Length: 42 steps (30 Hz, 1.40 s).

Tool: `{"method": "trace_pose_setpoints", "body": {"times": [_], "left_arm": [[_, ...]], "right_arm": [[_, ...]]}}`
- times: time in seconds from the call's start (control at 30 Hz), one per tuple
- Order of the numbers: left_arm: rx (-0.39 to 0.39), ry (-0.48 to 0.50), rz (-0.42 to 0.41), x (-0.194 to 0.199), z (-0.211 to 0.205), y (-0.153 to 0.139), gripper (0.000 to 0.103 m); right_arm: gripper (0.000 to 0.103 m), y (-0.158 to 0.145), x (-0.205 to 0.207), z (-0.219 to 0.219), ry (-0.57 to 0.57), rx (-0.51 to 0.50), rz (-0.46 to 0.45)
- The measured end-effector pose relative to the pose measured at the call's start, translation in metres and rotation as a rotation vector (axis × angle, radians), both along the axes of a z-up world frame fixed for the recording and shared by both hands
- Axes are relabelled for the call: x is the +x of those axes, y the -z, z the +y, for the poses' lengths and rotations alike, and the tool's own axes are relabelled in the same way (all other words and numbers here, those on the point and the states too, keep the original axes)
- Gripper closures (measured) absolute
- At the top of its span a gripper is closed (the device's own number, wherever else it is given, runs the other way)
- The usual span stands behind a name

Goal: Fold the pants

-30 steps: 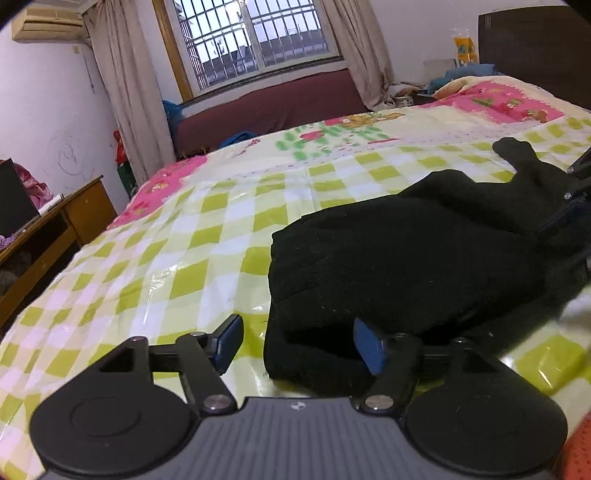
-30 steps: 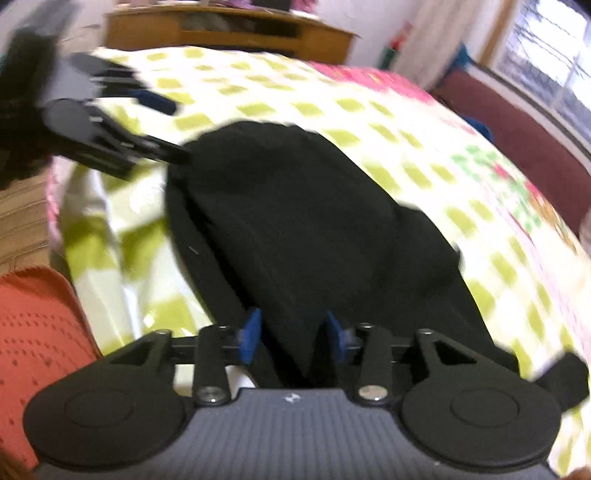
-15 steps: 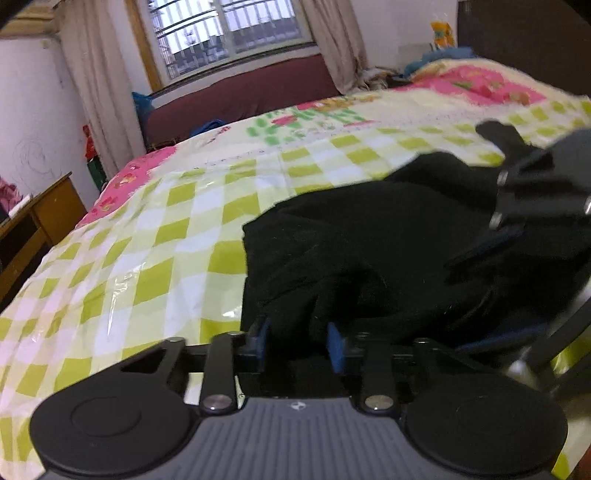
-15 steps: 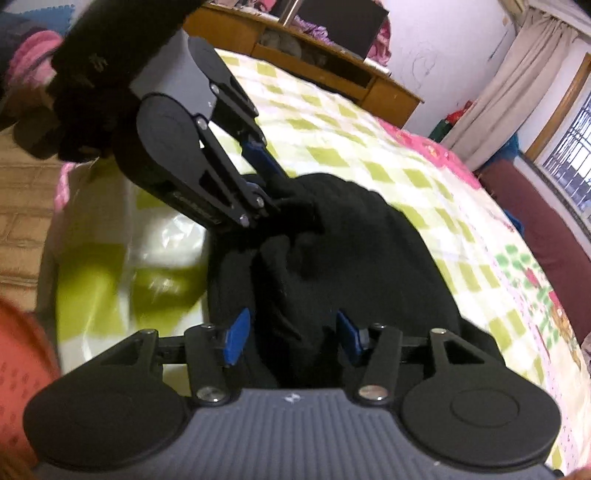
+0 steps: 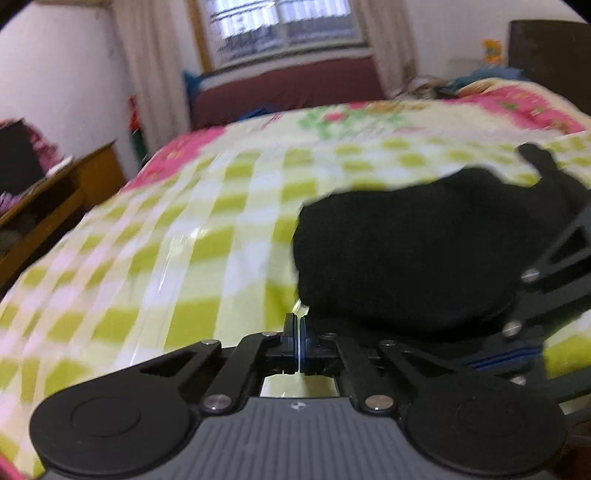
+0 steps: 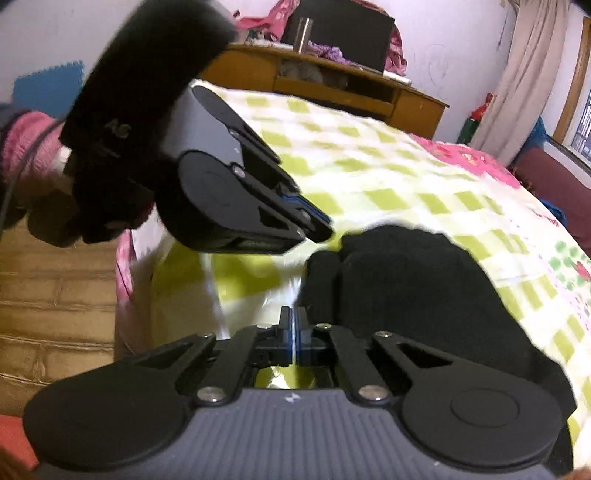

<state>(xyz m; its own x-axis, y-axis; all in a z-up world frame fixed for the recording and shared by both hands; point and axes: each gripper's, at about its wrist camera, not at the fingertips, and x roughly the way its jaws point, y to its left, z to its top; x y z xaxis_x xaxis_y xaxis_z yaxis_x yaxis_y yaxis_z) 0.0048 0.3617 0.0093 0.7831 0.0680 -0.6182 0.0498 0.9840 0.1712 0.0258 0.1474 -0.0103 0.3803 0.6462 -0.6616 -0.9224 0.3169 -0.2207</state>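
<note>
The black pants lie in a folded heap on the green-checked bed cover. My left gripper is shut just off the heap's near left corner, its blue pads together with nothing between them. At the right edge of that view my right gripper rests against the heap's near side. In the right wrist view the pants lie ahead and to the right of my right gripper, which is shut and empty. A black-gloved hand holds the left gripper, shut, just left of the heap.
A wooden desk with dark items stands past the bed's far side. A barred window and a maroon bench lie beyond the bed. A dark headboard stands at the right. Brown floor drops off beside the bed edge.
Both grippers had pants cloth between parted jaws. Now each has come off the heap to its left side with jaws shut and empty. The heap lies flatter.
</note>
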Motion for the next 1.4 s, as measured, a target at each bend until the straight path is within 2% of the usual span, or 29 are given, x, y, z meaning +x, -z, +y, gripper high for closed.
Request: {"method": "trace_pose_setpoints", "body": {"times": [0.03, 0.1, 0.13, 0.17, 0.2, 0.23, 0.33, 0.47, 0.53, 0.57, 0.6, 0.63, 0.67, 0.73, 0.77, 0.87, 0.9, 0.93, 1.0, 1.07, 1.13, 1.17, 1.27, 1.3, 1.33, 1.4], "left_arm": [[-0.018, 0.008, 0.005, -0.001, 0.001, 0.001, 0.085], [-0.03, 0.033, -0.025, -0.006, -0.001, -0.003, 0.083], [-0.024, 0.048, -0.045, -0.008, -0.003, -0.007, 0.074], [-0.024, 0.061, -0.058, -0.008, -0.004, -0.01, 0.068], [-0.026, 0.068, -0.07, -0.007, -0.004, -0.013, 0.052], [-0.031, 0.068, -0.079, -0.006, -0.005, -0.013, 0.039], [-0.04, 0.095, -0.059, 0.003, -0.008, -0.008, 0.037], [-0.005, 0.13, -0.024, 0.023, -0.018, 0.004, 0.033], [-0.028, 0.118, -0.011, 0.032, -0.014, 0.008, 0.029], [-0.052, 0.11, 0.004, 0.037, -0.01, 0.009, 0.029], [-0.073, 0.105, 0.017, 0.038, -0.008, 0.009, 0.034], [-0.094, 0.115, 0.025, 0.038, -0.005, 0.009, 0.045], [-0.107, 0.12, 0.031, 0.037, -0.005, 0.008, 0.046], [-0.106, 0.132, 0.02, 0.03, -0.007, 0.001, 0.063], [-0.113, 0.136, 0.013, 0.026, -0.008, -0.004, 0.063], [-0.117, 0.137, -0.022, 0.015, -0.008, -0.018, 0.065], [-0.127, 0.136, -0.031, 0.011, -0.007, -0.023, 0.067], [-0.14, 0.131, -0.037, 0.008, -0.006, -0.026, 0.076], [-0.138, 0.104, -0.032, 0.006, -0.002, -0.026, 0.086], [-0.124, 0.066, -0.007, 0.01, 0.003, -0.019, 0.086], [-0.147, 0.054, 0.011, 0.012, 0.009, -0.014, 0.086], [-0.153, 0.056, 0.008, 0.012, 0.01, -0.013, 0.086], [-0.168, 0.064, -0.017, 0.008, 0.014, -0.014, 0.082], [-0.168, 0.065, -0.015, 0.007, 0.015, -0.014, 0.075], [-0.163, 0.063, -0.014, 0.006, 0.016, -0.013, 0.069], [-0.148, 0.064, -0.006, 0.003, 0.017, -0.011, 0.062]], "right_arm": [[0.101, -0.002, 0.0, -0.005, 0.009, 0.006, -0.012], [0.091, -0.009, 0.003, -0.022, 0.031, 0.025, -0.066], [0.086, -0.011, 0.008, -0.027, 0.045, 0.027, -0.086], [0.072, -0.011, 0.012, -0.029, 0.057, 0.025, -0.096], [0.061, -0.01, 0.017, -0.03, 0.068, 0.017, -0.105], [0.059, -0.008, 0.02, -0.029, 0.073, 0.006, -0.114], [0.059, 0.001, 0.018, -0.02, 0.055, -0.012, -0.132], [0.058, 0.019, 0.018, 0.003, 0.031, -0.058, -0.224], [0.058, 0.025, 0.024, 0.006, 0.036, -0.074, -0.248], [0.061, 0.027, 0.028, 0.007, 0.04, -0.086, -0.246], [0.071, 0.027, 0.033, 0.006, 0.044, -0.092, -0.215], [0.077, 0.024, 0.037, 0.003, 0.05, -0.089, -0.176], [0.084, 0.021, 0.041, 0.002, 0.054, -0.086, -0.151], [0.09, 0.008, 0.042, -0.001, 0.06, -0.061, -0.112], [0.096, -0.002, 0.041, -0.003, 0.063, -0.037, -0.082], [0.103, -0.027, 0.03, -0.013, 0.049, 0.033, -0.059], [0.103, -0.032, 0.027, -0.015, 0.039, 0.05, -0.051], [0.103, -0.034, 0.024, -0.015, 0.03, 0.058, -0.049], [0.103, -0.027, 0.02, -0.013, 0.027, 0.046, -0.091], [0.101, -0.017, 0.024, -0.011, 0.05, 0.02, -0.117], [0.097, -0.01, 0.025, -0.011, 0.052, -0.02, -0.133], [0.09, -0.008, 0.025, -0.014, 0.046, -0.024, -0.141], [0.067, 0.003, 0.019, -0.013, 0.024, -0.059, -0.171], [0.063, 0.007, 0.02, -0.011, 0.014, -0.072, -0.181], [0.063, 0.013, 0.02, -0.009, 0.01, -0.08, -0.191], [0.067, 0.023, 0.02, -0.006, 0.021, -0.111, -0.225]]}}
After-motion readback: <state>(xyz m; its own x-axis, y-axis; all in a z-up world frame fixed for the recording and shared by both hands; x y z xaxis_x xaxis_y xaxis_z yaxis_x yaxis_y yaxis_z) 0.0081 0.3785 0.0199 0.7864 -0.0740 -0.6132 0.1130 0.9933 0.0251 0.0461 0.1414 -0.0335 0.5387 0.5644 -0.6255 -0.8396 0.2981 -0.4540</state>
